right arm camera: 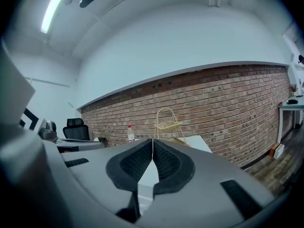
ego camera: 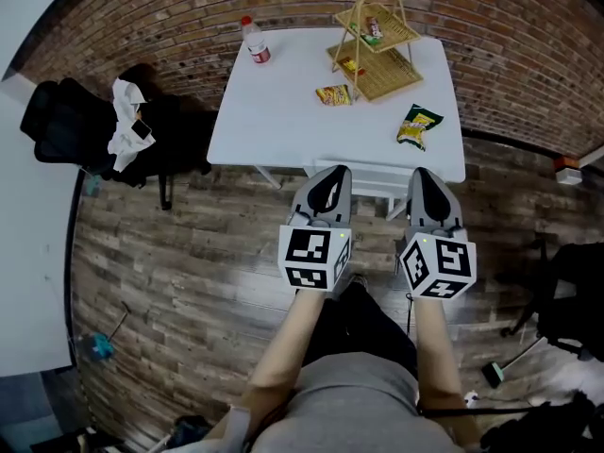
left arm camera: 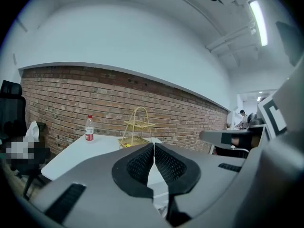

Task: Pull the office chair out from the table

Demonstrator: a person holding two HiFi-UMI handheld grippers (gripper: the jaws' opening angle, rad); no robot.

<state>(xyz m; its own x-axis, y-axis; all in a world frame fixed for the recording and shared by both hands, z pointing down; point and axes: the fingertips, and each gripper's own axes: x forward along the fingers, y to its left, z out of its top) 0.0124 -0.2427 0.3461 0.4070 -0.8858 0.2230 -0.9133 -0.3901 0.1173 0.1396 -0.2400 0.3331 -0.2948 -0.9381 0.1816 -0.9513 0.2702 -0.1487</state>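
Observation:
A white table [ego camera: 283, 111] stands against the brick wall. Under its near edge a white slatted chair part [ego camera: 373, 179] shows between my two grippers. A black office chair [ego camera: 75, 121] with a white cloth [ego camera: 123, 125] over it stands left of the table, apart from it. My left gripper [ego camera: 332, 171] and right gripper [ego camera: 422, 174] are side by side just short of the table's near edge, both shut with nothing between the pads. The left gripper [left arm camera: 153, 146] and the right gripper [right arm camera: 152, 141] both point level across the tabletop.
On the table are a red-labelled bottle [ego camera: 256, 42], a two-tier wicker basket [ego camera: 377, 45] and two snack packets [ego camera: 333, 94] [ego camera: 417, 125]. Another dark chair [ego camera: 576, 291] stands at the right on the wood floor [ego camera: 189, 262].

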